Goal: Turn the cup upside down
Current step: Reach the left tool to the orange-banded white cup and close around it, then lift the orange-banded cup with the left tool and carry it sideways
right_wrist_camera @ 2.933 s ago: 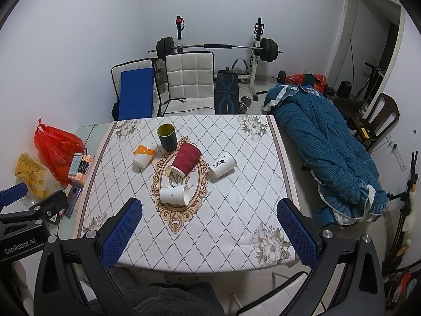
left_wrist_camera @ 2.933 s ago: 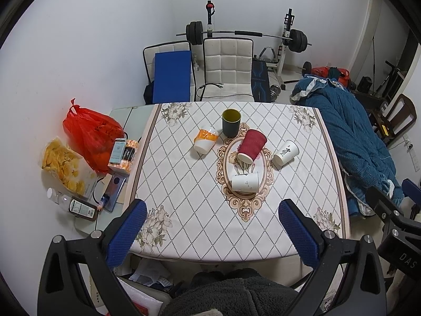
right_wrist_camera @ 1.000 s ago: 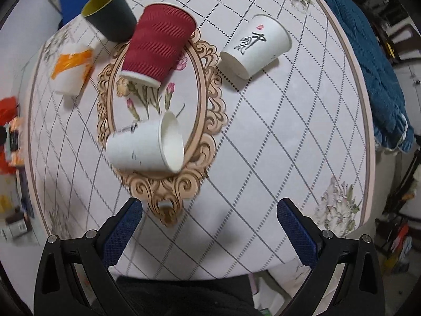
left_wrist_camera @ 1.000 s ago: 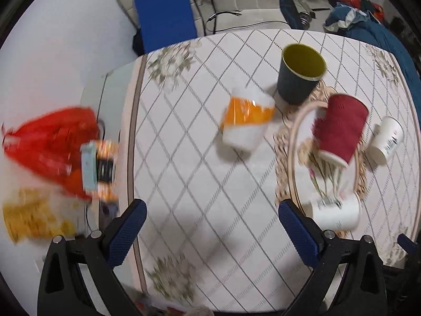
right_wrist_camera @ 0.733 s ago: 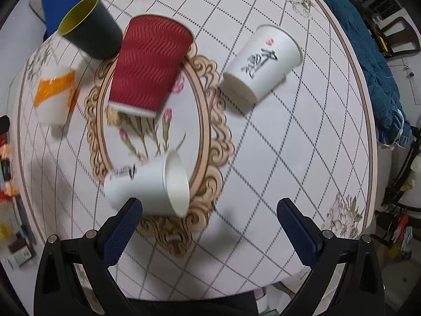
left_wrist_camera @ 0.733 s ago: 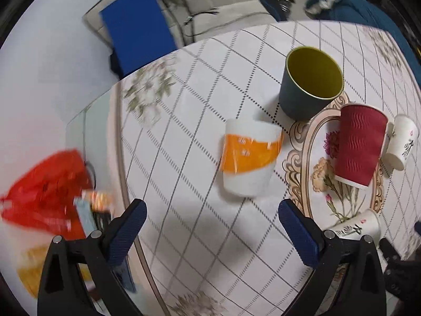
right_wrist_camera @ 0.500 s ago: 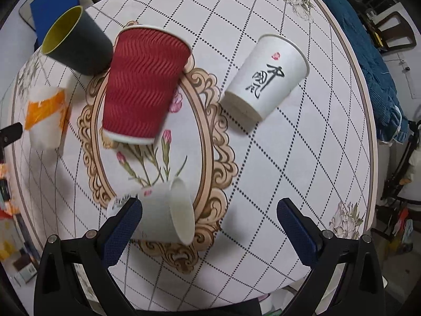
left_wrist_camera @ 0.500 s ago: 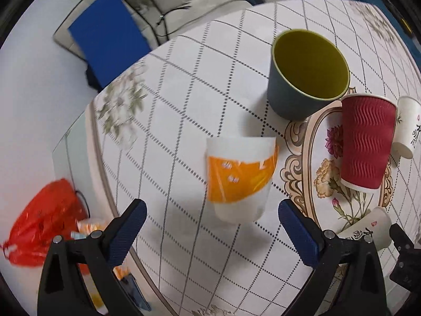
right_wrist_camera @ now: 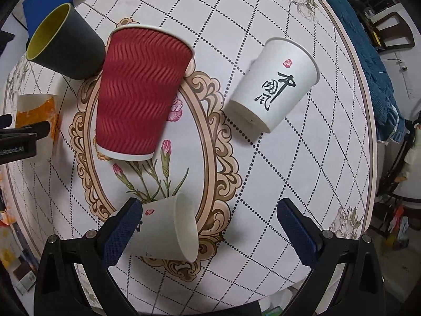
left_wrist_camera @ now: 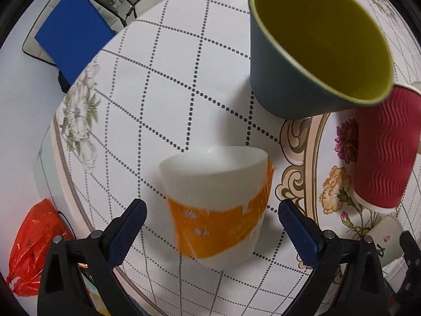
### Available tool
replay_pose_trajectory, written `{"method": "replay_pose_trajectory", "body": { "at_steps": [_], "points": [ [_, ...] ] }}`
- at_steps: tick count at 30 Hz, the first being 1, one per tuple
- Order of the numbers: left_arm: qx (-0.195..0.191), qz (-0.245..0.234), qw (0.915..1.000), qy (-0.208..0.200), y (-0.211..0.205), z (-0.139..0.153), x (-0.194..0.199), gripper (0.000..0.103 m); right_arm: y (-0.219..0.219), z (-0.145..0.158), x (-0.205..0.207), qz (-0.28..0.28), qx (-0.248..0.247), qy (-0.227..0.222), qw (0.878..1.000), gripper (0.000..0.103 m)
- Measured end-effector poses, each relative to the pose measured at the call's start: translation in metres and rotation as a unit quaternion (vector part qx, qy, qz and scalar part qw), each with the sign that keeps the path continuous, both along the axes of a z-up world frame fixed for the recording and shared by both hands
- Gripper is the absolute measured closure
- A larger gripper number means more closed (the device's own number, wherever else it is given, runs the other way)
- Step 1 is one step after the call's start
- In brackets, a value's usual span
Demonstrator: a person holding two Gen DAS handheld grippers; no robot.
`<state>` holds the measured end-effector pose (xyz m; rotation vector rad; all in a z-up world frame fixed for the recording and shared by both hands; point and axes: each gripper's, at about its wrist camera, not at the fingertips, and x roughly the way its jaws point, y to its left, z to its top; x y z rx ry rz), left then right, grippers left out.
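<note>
A white cup with an orange band (left_wrist_camera: 215,205) lies on its side on the patterned tablecloth (left_wrist_camera: 147,100), between the open jaws of my left gripper (left_wrist_camera: 210,226); nothing touches it. It also shows at the left of the right wrist view (right_wrist_camera: 36,110). A dark cup with a yellow inside (left_wrist_camera: 310,47) stands upright behind it. A red ribbed cup (right_wrist_camera: 142,92), a white cup with black characters (right_wrist_camera: 273,84) and a small white cup (right_wrist_camera: 168,229) lie on their sides. My right gripper (right_wrist_camera: 208,231) is open, with the small white cup against its left finger.
A red plastic bag (left_wrist_camera: 34,247) lies off the table's left edge. A blue-backed chair (left_wrist_camera: 71,31) stands behind the table. A blue quilt (right_wrist_camera: 368,52) lies to the right of the table, by its edge.
Both grippers have dropped closer to the table. The left one has moved in around the orange-banded cup; the right one has come down over the small white cup.
</note>
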<state>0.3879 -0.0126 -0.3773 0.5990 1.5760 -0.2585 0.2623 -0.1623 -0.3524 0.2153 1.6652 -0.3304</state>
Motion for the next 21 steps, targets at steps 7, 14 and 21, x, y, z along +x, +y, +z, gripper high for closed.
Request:
{"method": "replay_pose_trajectory", "body": {
  "at_steps": [7,14,21],
  "points": [
    [-0.008,0.002,0.9999,0.012,-0.001,-0.014,0.005,0.028,-0.003,-0.001,0.006,0.001,-0.007,0.003,1.0,0.0],
    [-0.011,0.023,0.9997,-0.003,0.004,-0.014,0.006,0.033,-0.005,-0.001,0.008,0.004,-0.012,0.004,1.0,0.0],
    [-0.026,0.05,0.9984,-0.01,0.018,0.003,-0.005,0.033,-0.006,0.001,0.009,0.006,-0.009,-0.001,1.0,0.0]
  ]
}}
